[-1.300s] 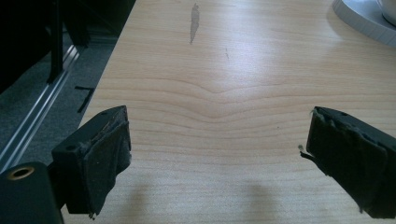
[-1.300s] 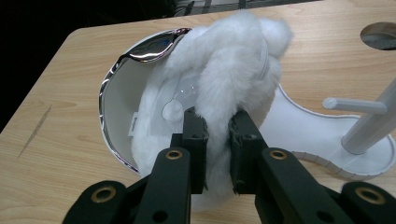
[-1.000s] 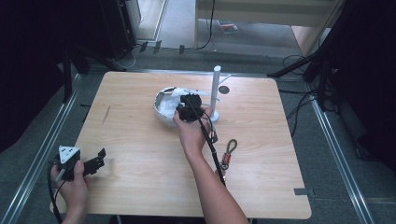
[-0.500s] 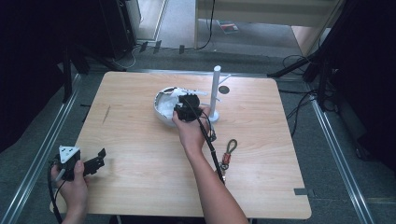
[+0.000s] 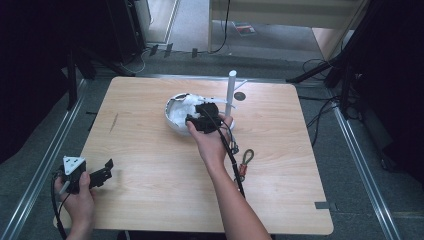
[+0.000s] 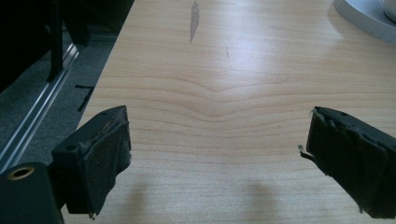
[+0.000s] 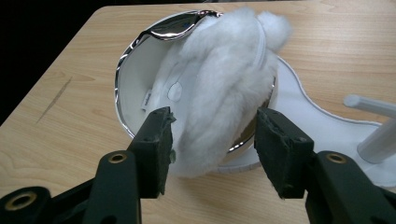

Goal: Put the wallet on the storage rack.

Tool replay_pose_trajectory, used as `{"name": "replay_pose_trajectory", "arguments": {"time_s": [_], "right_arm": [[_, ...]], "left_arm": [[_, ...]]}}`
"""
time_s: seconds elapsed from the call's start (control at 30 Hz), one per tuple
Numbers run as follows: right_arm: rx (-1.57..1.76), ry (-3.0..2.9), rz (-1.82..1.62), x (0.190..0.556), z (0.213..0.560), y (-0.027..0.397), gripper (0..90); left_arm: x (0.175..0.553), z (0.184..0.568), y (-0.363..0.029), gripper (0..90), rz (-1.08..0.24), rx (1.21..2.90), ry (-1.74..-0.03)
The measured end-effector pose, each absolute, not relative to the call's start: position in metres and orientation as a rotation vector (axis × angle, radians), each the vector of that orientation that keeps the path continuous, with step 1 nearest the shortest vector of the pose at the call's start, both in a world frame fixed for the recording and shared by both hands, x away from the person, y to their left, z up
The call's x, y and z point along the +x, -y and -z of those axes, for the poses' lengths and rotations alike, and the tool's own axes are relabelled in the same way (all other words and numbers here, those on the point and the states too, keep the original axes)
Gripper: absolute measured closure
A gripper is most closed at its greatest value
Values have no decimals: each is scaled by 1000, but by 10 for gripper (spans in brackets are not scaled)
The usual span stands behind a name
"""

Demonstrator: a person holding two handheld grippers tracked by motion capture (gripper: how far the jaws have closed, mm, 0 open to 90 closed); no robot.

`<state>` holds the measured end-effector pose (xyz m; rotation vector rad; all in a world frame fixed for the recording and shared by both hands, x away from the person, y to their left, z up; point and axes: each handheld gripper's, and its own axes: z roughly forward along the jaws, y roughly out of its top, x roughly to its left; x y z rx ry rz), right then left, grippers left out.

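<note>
Barely shifted since half a second back: right gripper [image 5: 200,120] nudged a touch nearer the white bowl [image 5: 172,116], left gripper [image 5: 102,172] parked where it was at the near left corner of the counter [image 5: 150,160]. Looks like a reach for the fluffy white plush [image 7: 224,93], which lies heaped in the chrome-rimmed bowl with one end spilling over the near rim, so approaching low from the person's side probably gives the easiest bite on that overhanging fur. Sits just left of a white upright post [image 5: 231,92] on its flat white base [image 7: 317,121], with the bowl overlapping that base; likely explains the angle of approach, keeping clear of the post. In the right gripper view, jaws spread moderately, one on each side of the plush's hanging end, left pad touching or all but touching the fur, right pad just beside it with a sliver of gap; not yet pinching anything. Cannot tell whether the plush is a toy or some other soft thing. In the left gripper view, jaws spread wide over bare wood, holding and touching nothing, well apart from the bowl, seemingly idle while the other hand works. Small ringed cord [image 5: 245,162] lying on the counter just beside the right forearm, untouched.
</note>
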<state>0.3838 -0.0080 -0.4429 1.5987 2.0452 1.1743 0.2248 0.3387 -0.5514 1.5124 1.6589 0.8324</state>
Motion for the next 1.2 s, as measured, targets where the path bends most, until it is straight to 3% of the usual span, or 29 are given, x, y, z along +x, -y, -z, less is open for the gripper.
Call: {"name": "replay_pose_trajectory", "arguments": {"time_s": [0.67,1.2], "right_arm": [[1536,-2096,-1149,352,431,44,429],[1577,-2095,-1082,332,442,83,409]], "left_arm": [[225,551,-339,69,-834,1512,-1658],[225,551,-339,69,-829,1510,-1659]]}}
